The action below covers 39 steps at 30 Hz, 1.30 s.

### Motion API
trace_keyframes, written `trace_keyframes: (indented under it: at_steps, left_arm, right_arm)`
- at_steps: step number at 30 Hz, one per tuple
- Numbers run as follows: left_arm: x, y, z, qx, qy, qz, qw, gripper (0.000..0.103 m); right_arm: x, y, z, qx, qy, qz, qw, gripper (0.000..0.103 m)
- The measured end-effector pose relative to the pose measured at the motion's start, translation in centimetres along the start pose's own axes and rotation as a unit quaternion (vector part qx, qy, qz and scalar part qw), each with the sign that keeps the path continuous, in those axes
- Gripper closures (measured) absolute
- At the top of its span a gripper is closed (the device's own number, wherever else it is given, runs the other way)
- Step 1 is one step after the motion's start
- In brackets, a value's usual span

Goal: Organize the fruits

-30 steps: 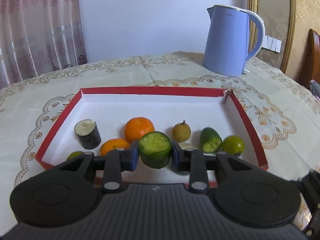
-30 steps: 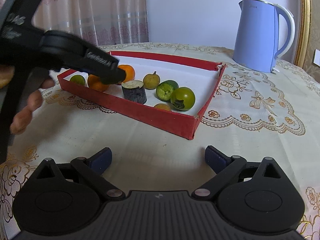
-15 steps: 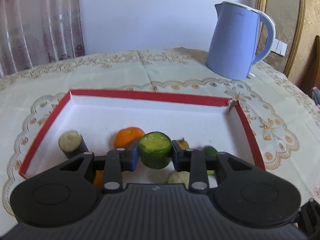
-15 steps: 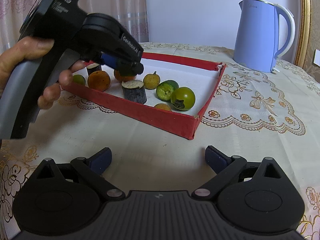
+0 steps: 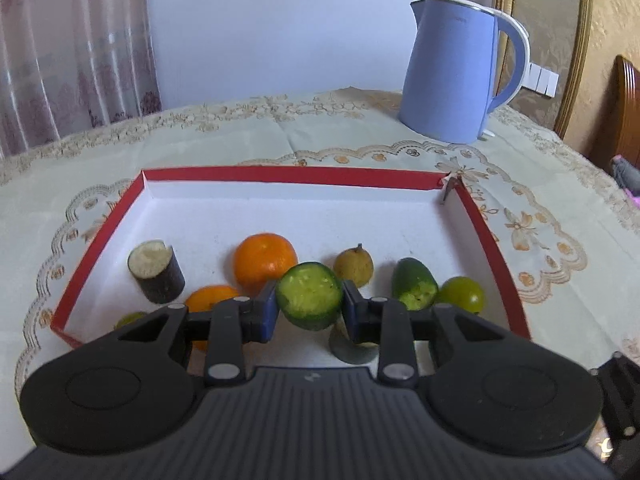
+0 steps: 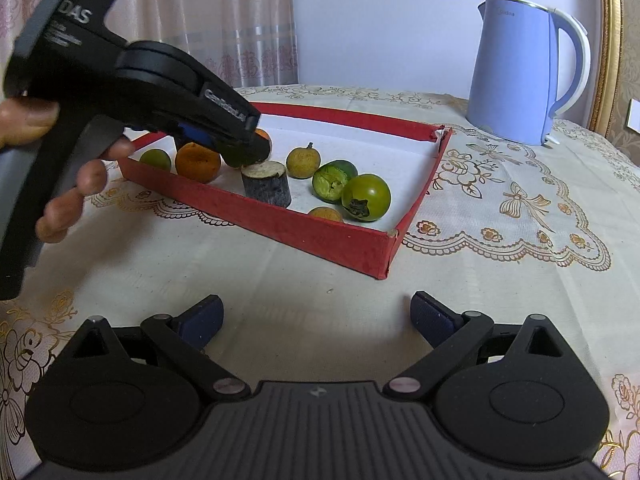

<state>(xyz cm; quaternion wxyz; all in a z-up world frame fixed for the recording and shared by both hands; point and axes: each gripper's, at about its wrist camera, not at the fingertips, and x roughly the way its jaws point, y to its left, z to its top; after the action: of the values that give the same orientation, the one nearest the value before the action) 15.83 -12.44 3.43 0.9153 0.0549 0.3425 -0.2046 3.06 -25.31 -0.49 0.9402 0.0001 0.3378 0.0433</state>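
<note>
My left gripper (image 5: 309, 307) is shut on a cut green cucumber piece (image 5: 310, 300), held just above the near part of the red tray (image 5: 288, 175). In the tray lie two oranges (image 5: 265, 260), a dark eggplant stub (image 5: 157, 276), a small yellowish fruit (image 5: 354, 266), another cucumber piece (image 5: 414, 286) and a green tomato (image 5: 462, 299). My right gripper (image 6: 316, 320) is open and empty over the tablecloth in front of the tray (image 6: 320, 236). The left gripper (image 6: 244, 148) shows there over the tray's left part, hiding the held piece.
A blue electric kettle (image 5: 456, 76) stands on the table behind the tray, to the right; it also shows in the right wrist view (image 6: 524, 72). An embroidered cloth (image 6: 520, 208) covers the round table. A wooden chair (image 5: 624, 112) is at the far right.
My left gripper, still holding the cucumber piece, dipped forward over the tray and came back a little; the fruits in the tray stayed put. My right gripper has not moved.
</note>
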Motion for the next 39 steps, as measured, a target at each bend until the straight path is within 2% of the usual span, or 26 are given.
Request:
trace_keyframes:
  at_steps: [3, 6, 9, 10, 12, 16, 22, 25, 30, 34, 39]
  left_arm:
    - [0.6, 0.2, 0.5, -0.013, 0.008, -0.001, 0.9999, 0.073]
    - [1.7, 0.8, 1.4, -0.048, 0.018, -0.004, 0.9987, 0.073]
    - [1.4, 0.5, 1.6, -0.037, 0.012, -0.004, 0.9992, 0.071]
    - [1.2, 0.4, 1.5, -0.027, 0.007, 0.001, 0.9996, 0.057]
    - [0.7, 0.3, 1.3, -0.020, -0.010, 0.023, 0.9995, 0.047]
    - [0.7, 0.7, 1.3, -0.019, -0.003, 0.018, 0.9996, 0.047]
    - [-0.8, 0.6, 0.5, -0.003, -0.025, 0.023, 0.9994, 0.047]
    - [-2.3, 0.7, -0.5, 0.024, -0.046, 0.045, 0.9976, 0.044]
    - [-3.3, 1.4, -2.1, 0.048, -0.054, 0.065, 0.9953, 0.039]
    - [-4.8, 2.7, -3.6, 0.028, -0.069, 0.062, 0.9953, 0.039]
    - [-6.1, 4.0, -5.0, 0.012, -0.085, 0.086, 0.9926, 0.039]
  right_arm:
    - [0.0, 0.0, 0.0, 0.000, 0.000, 0.000, 1.000, 0.002]
    - [0.0, 0.0, 0.0, 0.000, 0.000, 0.000, 1.000, 0.002]
    - [0.0, 0.0, 0.0, 0.000, 0.000, 0.000, 1.000, 0.002]
    - [0.0, 0.0, 0.0, 0.000, 0.000, 0.000, 1.000, 0.002]
    - [0.0, 0.0, 0.0, 0.000, 0.000, 0.000, 1.000, 0.002]
    - [0.0, 0.0, 0.0, 0.000, 0.000, 0.000, 1.000, 0.002]
    - [0.0, 0.0, -0.1, 0.000, 0.000, -0.001, 1.000, 0.002]
    - [0.1, 0.1, -0.1, -0.001, 0.000, -0.001, 1.000, 0.002]
    - [0.0, 0.1, -0.1, -0.002, 0.000, -0.002, 1.000, 0.002]
    - [0.0, 0.1, 0.0, -0.001, 0.000, -0.001, 1.000, 0.002]
    - [0.0, 0.1, -0.1, -0.002, 0.001, -0.001, 1.000, 0.002]
